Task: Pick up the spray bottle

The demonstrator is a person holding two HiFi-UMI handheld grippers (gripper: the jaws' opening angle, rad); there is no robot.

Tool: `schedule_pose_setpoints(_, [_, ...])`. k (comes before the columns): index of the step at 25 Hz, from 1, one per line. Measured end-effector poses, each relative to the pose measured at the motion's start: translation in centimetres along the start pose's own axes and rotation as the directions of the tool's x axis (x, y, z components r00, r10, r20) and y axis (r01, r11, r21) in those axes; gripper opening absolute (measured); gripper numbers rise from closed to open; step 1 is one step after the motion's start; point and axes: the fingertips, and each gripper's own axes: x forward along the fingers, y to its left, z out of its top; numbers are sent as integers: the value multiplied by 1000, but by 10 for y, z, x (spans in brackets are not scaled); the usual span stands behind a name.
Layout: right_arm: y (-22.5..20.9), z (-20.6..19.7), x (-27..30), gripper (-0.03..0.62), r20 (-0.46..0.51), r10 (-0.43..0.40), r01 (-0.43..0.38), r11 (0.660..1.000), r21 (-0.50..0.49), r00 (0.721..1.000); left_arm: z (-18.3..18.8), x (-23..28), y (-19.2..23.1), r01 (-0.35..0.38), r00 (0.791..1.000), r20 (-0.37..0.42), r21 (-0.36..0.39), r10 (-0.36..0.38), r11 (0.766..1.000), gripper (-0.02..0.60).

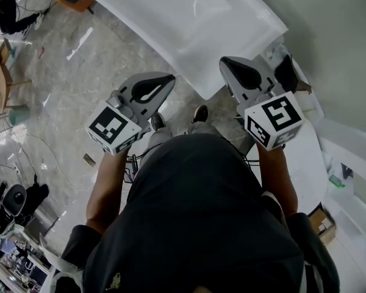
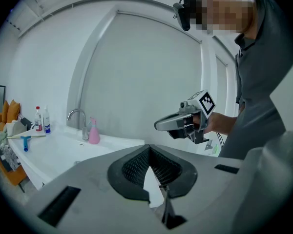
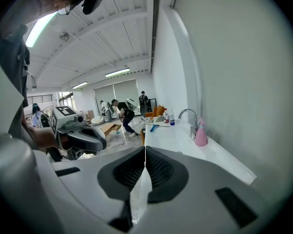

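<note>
Both tongs are closed with nothing between them. The left tongs (image 2: 149,155) and the right tongs (image 3: 145,152) each show their ribbed pads pressed together along one seam. They are held side by side in front of the person, off the near corner of the white surface (image 3: 183,147).

The pink spray bottle (image 3: 200,133) stands upright at the surface's back edge, against the wall and just beside the faucet (image 3: 188,115). It is well apart from either pair of tongs, so the approach looks hardly begun.

The trouble I would expect comes from that tight spot. With wall behind and faucet alongside, there is little room for an opened jaw to slip in, and a jaw could strike the spout or nudge the bottle over. The bottle is slim and top-heavy at its trigger head, so a grip on the neck could let it swing or slide out. The tongs must also open before they arrive — reaching it closed would simply push it along the edge. Two other bottles (image 3: 169,116) at the far end could be mistaken for it.
</note>
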Motion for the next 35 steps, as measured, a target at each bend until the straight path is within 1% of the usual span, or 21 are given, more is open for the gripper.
schedule_pose_setpoints(6, [0, -1, 18, 9, -18, 19, -19, 1000, 16, 1000, -6, -1, 16, -5, 1000, -13, -24, 4, 1000, 3])
schedule_pose_setpoints(9, [-7, -2, 29, 9, -31, 24, -24, 999, 29, 999, -9, 7, 24, 6, 1000, -21, -44, -7, 999, 3])
schedule_pose_setpoints(13, [-15, 4, 46, 9, -32, 30, -29, 999, 29, 999, -7, 26, 29, 58, 998, -35, -36, -59, 998, 3])
schedule_pose_setpoints(16, [-20, 13, 51, 9, -10, 30, -30, 999, 29, 999, 3, 41, 20, 114, 993, -38, -5, -114, 993, 3])
schedule_pose_setpoints(18, [-27, 19, 52, 9, -2, 23, -23, 999, 29, 1000, 12, 49, 18, 132, 990, -40, 1, -132, 991, 3])
schedule_pose_setpoints(22, [-42, 24, 48, 9, 4, 6, -6, 999, 38, 1000, 22, 59, 23, 133, 990, -50, 1, -133, 991, 3])
schedule_pose_setpoints(26, [-52, 17, 35, 9, -9, 2, -1, 999, 54, 1000, 25, 61, 24, 115, 992, -54, 25, -114, 993, 3])
schedule_pose_setpoints(29, [-56, 9, 40, 9, -27, -2, 4, 999, 50, 1000, 23, 56, 38, 87, 995, -49, 25, -86, 996, 3])
schedule_pose_setpoints(30, [-56, 6, 46, 9, -39, -11, 12, 999, 45, 999, 21, 54, 45, 88, 995, -43, 23, -87, 996, 3])
schedule_pose_setpoints(32, [-49, 9, 60, 9, -51, -30, 32, 999, 32, 998, 12, 42, 55, 120, 992, -42, 22, -119, 993, 3])
schedule_pose_setpoints(34, [-44, 23, 66, 9, -25, -74, 75, 997, 37, 997, 9, 32, 63, 174, 983, -67, 50, -171, 983, 3])
schedule_pose_setpoints(35, [-43, 31, 66, 9, -4, -101, 101, 993, 57, 995, 12, 29, 69, 196, 978, -82, 69, -190, 978, 3])
